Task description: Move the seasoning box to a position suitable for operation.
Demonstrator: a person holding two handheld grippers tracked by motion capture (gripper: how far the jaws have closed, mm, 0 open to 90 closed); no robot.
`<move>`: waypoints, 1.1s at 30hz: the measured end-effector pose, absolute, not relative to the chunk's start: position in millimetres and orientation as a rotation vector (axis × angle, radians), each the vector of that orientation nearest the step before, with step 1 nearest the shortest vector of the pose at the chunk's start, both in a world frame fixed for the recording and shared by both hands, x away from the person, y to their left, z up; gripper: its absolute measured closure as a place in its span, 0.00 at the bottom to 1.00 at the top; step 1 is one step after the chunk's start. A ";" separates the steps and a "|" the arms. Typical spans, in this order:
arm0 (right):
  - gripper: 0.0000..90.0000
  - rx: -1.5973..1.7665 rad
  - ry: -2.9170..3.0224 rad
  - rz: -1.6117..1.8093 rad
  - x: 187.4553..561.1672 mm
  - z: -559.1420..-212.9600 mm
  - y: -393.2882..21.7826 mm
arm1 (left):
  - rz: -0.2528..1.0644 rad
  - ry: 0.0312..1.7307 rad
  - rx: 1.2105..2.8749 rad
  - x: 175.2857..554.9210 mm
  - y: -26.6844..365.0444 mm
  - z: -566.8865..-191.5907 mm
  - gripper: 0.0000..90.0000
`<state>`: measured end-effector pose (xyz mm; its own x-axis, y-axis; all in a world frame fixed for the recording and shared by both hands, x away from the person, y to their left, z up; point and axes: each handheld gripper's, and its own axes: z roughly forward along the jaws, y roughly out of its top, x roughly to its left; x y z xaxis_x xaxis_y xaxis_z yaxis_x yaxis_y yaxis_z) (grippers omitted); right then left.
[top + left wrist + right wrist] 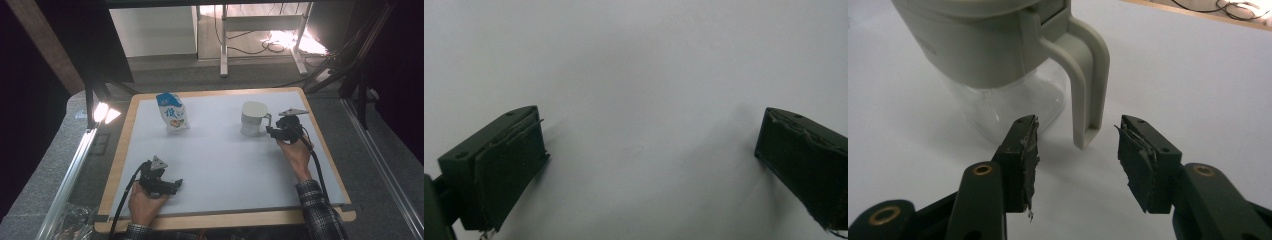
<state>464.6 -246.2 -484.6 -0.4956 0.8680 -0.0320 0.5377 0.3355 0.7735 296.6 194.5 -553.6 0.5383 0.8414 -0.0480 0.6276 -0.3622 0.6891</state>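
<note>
A jug (pixel 252 118) with a white lid, a white handle (pixel 1088 75) and a clear body (pixel 1008 105) stands at the back right of the white mat (pixel 225 165). My right gripper (pixel 273 131) is just to its right and points at the handle. In the right gripper view its jaws (pixel 1078 137) stand apart with the handle's lower end just ahead of the gap, untouched. My left gripper (pixel 176 186) rests near the front left of the mat. Its jaws (pixel 649 140) are wide open over bare white surface.
A blue-and-white pouch (pixel 173 113) stands upright at the back left of the mat. The mat lies on a wooden table (pixel 120 165) whose rim shows around it. Cables trail from both grippers toward the front edge.
</note>
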 end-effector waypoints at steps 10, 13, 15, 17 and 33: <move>0.61 1.256 2.135 0.987 480.1 -485.8 -237.9 | 0.414 1.182 2.111 296.6 194.5 -553.6 0.00; 0.65 1.244 2.110 0.983 482.4 -487.0 -235.2 | 0.414 1.182 2.111 296.5 194.5 -553.7 0.00; 0.66 1.249 2.103 0.962 483.0 -487.1 -234.0 | 0.414 1.182 2.112 296.5 194.5 -553.6 0.00; 0.67 1.260 2.108 0.956 485.5 -487.4 -233.0 | 0.414 1.182 2.111 296.5 194.5 -553.7 0.00; 0.79 1.319 2.066 0.981 492.5 -488.9 -231.9 | 0.414 1.182 2.111 296.5 194.5 -553.7 0.00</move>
